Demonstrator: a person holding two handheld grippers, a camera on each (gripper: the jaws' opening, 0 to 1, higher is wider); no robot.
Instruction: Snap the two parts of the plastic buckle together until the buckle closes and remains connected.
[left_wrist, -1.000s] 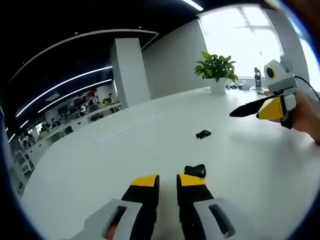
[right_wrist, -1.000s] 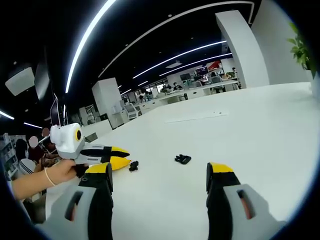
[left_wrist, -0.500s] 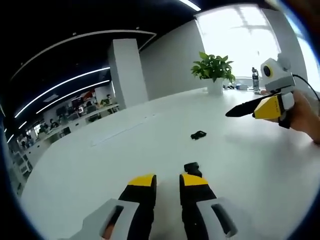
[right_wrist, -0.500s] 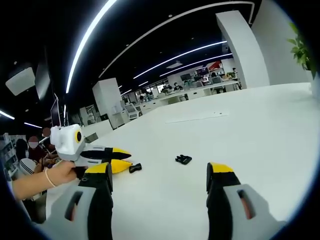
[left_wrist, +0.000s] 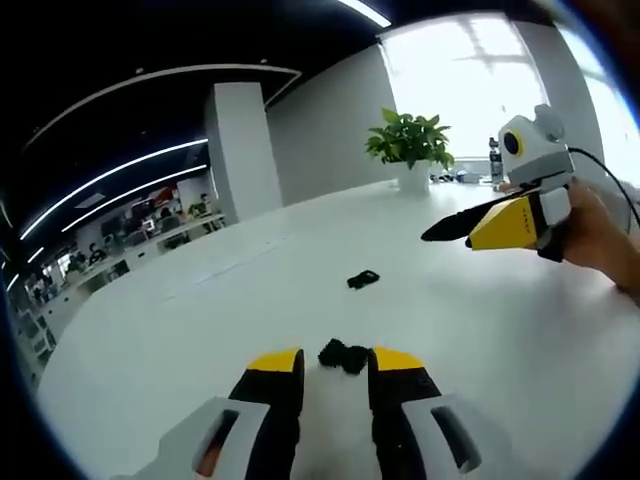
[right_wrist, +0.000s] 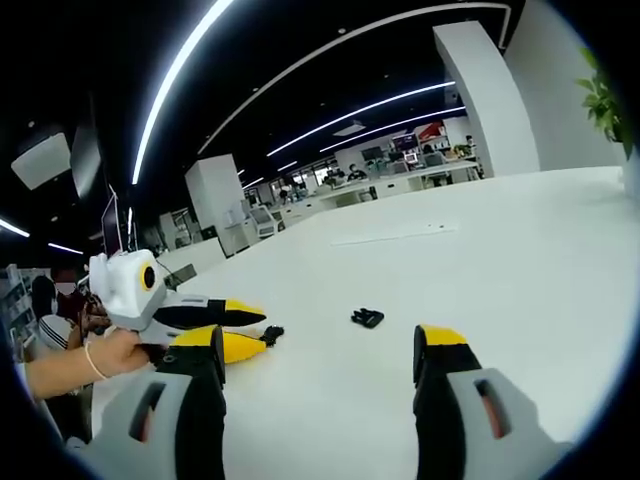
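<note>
Buckle halves apart, left gripper closing in on the nearer one

Since a second ago the left gripper (left_wrist: 335, 362) has moved so the near buckle part (left_wrist: 344, 355), a small black moulded-plastic piece, now sits between its narrowly parted yellow tips on the table (left_wrist: 220, 310); whether they pinch it yet I cannot tell. The far buckle part (right_wrist: 367, 318), equally dark and knobbly, lies well apart toward the smooth white table's middle. The right gripper (right_wrist: 318, 352) hangs above it with jaws spread wide, empty. Judged from this, pickup is just beginning and no joining has happened.
</note>
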